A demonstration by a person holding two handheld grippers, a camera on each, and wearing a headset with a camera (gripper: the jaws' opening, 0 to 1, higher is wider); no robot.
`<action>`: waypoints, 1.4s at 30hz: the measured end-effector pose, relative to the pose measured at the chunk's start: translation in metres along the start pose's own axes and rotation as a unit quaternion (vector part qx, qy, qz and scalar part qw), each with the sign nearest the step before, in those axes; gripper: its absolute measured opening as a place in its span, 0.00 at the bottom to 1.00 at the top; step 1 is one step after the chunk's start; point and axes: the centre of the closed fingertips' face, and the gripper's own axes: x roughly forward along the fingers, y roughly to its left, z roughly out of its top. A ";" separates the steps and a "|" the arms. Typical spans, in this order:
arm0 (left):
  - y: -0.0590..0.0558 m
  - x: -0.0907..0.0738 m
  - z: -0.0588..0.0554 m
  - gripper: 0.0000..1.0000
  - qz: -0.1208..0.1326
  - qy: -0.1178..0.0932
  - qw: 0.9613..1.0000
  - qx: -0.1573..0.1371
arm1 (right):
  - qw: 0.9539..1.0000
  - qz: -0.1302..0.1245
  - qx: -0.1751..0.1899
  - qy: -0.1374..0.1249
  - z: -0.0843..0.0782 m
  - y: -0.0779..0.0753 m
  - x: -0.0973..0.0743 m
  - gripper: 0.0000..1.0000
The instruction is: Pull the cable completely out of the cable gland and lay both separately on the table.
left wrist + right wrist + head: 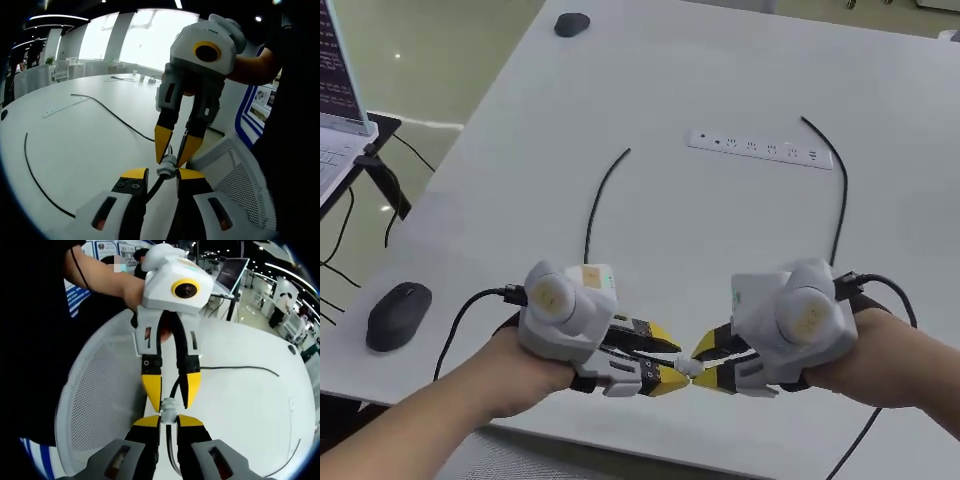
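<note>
A small grey cable gland (688,367) hangs just over the table's near edge between my two grippers, which meet tip to tip. My right gripper (705,365) is shut on the cable gland (168,410), whose body sits between its yellow fingertips. Facing it, my left gripper (670,372) is shut on the black cable (154,189) right behind the gland (167,166). In the right gripper view the cable (175,382) runs back between the jaws of the left gripper (171,390). In the left gripper view the right gripper (176,152) comes in from above.
A black cable (592,215) lies on the white table (720,230) behind the left gripper, another (840,200) behind the right. A power strip (760,148) sits further back. A mouse (398,315) rests at the left edge. A white mesh chair (235,170) stands below.
</note>
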 end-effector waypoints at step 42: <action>-0.003 0.000 0.012 0.15 0.020 0.008 0.997 0.069 | 0.929 0.101 0.290 -0.204 -0.001 -0.022 -0.031 0.14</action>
